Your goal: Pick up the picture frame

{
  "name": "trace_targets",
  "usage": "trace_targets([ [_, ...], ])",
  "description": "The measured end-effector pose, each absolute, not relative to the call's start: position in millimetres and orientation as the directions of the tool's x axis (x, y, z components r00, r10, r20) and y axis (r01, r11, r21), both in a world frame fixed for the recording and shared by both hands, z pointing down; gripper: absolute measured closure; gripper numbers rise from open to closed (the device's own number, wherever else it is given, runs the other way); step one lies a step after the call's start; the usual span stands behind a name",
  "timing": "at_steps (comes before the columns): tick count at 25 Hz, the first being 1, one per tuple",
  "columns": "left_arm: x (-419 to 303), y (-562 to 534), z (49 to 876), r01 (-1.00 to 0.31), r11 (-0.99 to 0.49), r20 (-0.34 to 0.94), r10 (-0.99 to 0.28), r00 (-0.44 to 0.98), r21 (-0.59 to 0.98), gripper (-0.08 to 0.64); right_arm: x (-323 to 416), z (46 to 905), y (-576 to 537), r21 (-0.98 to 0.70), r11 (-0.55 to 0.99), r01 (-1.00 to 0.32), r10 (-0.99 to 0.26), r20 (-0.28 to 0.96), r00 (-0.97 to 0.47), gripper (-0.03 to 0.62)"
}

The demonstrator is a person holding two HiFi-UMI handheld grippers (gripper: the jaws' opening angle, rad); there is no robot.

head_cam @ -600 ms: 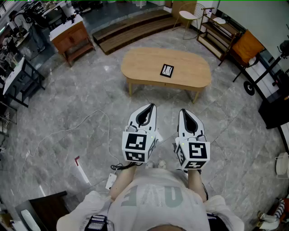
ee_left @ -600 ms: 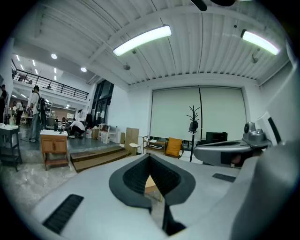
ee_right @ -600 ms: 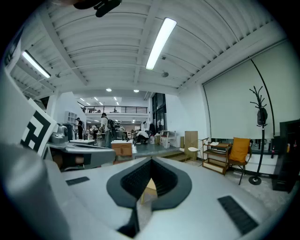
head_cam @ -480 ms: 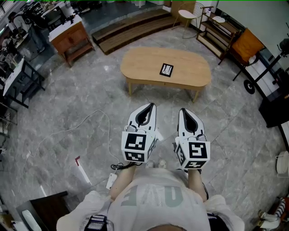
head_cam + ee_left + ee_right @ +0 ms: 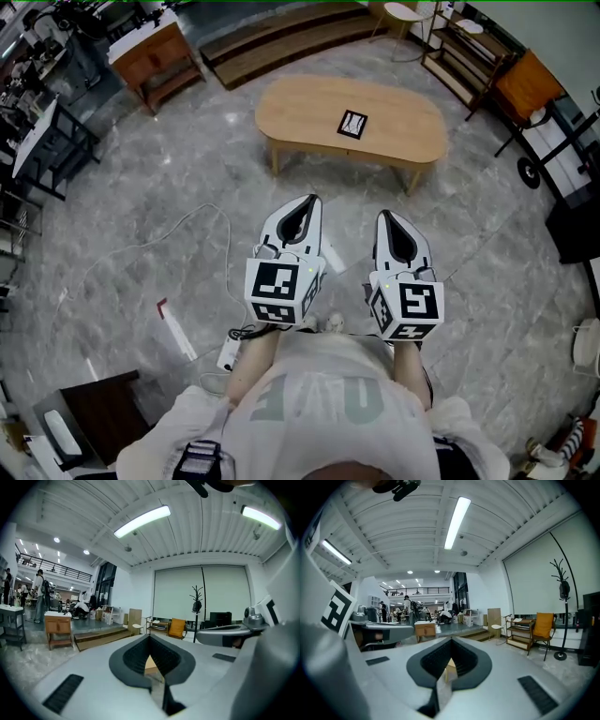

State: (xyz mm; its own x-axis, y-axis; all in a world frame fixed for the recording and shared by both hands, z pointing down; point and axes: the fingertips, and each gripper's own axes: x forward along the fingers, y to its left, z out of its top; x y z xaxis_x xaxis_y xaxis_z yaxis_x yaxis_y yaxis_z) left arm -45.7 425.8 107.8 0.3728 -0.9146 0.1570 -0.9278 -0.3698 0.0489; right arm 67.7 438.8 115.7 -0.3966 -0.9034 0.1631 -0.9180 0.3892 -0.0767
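Grey marble floor [image 5: 141, 178], open-plan room, head view looking steeply down. Oval light-wood coffee table [image 5: 300, 112] stands at 12 o'clock from the person, long side across the view.

Black rectangular picture frame with a white picture [image 5: 352, 124] lies flat on the tabletop, a bit right of the table's middle and about mid-depth. Long axis runs roughly 12-to-6, with the far end leaning slightly toward 1. Which end is the top, cannot tell at this size.

Left white gripper [image 5: 305, 202] and right white gripper [image 5: 389, 218] are held side by side near the torso, both aimed at 12 and about level. Both sets of jaws are fully together with nothing gripped. In each gripper view only a sliver of the wooden table shows through the gap behind the pads.

The frame sits at 12 o'clock, well apart from both tips, on a line between the two grippers.

Bare tabletop surrounds the frame on all sides, well clear of every edge. Between grippers and table is bare floor. White cable [image 5: 141, 248] trails at 9 to 10 o'clock. Wooden cabinet [image 5: 155, 56] stands at 11, low wooden steps [image 5: 281, 37] run beyond the table, and an orange chair [image 5: 523, 84] is at 2.
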Motion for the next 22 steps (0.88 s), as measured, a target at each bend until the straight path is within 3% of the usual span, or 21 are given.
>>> trace_targets([
  [7, -30, 427, 114, -0.932, -0.361, 0.153, -0.921, 0.359, 0.014, 0.551, 95, 129, 438, -0.155, 0.385, -0.910, -0.902, 0.145, -0.407, 0.588],
  [22, -22, 369, 105, -0.937, -0.349, 0.096, -0.933, 0.347, -0.005, 0.551, 123, 123, 401, -0.054, 0.388, -0.920, -0.914, 0.101, -0.392, 0.588],
])
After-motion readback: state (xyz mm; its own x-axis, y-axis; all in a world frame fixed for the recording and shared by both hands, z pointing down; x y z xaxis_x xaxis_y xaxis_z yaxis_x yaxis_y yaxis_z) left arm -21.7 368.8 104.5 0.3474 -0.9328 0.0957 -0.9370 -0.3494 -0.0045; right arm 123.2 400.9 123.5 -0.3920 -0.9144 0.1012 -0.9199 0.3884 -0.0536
